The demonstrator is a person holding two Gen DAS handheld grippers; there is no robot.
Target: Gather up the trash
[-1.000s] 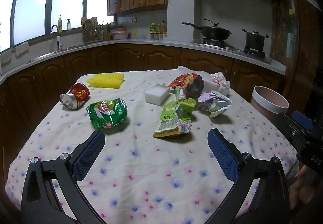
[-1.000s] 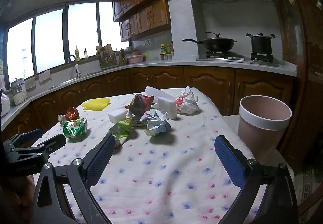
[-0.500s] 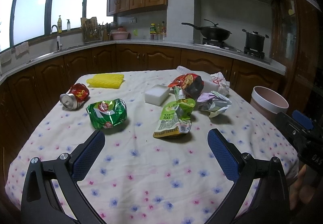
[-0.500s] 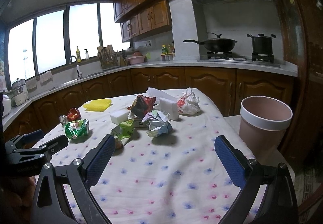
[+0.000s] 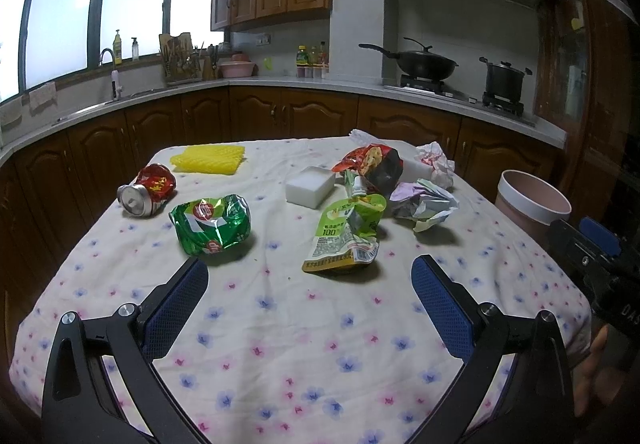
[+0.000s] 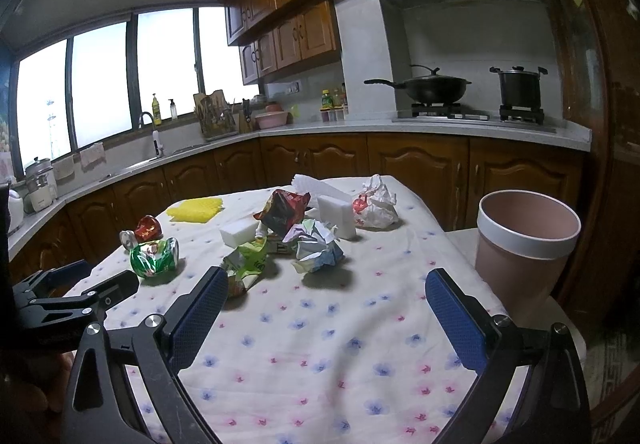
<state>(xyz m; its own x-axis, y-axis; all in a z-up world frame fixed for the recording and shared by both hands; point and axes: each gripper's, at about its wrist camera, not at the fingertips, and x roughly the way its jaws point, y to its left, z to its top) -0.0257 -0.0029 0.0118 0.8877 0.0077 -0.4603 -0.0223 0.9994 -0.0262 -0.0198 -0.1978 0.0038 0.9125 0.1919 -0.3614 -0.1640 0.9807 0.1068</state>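
Trash lies scattered on the flowered tablecloth (image 5: 304,324): a crushed red can (image 5: 148,190), a crushed green can (image 5: 210,224), a green drink pouch (image 5: 346,236), a red-black snack bag (image 5: 374,166), a crumpled paper ball (image 5: 426,204) and a white wrapper (image 5: 436,164). A pink bin (image 6: 524,248) stands off the table's right side. My left gripper (image 5: 310,298) hangs open over the near cloth, short of the green can and pouch. Open too, my right gripper (image 6: 326,310) hovers near the paper ball (image 6: 316,246), nothing held.
Two white sponge blocks (image 5: 310,186) (image 6: 336,218) and a yellow cloth (image 5: 208,159) also lie on the table. Kitchen counters, a sink and a stove with a wok (image 6: 432,88) ring the room behind. The other gripper shows at each view's edge.
The right wrist view has crept slightly forward and up towards the table; the left view is nearly unchanged. No trash has moved.
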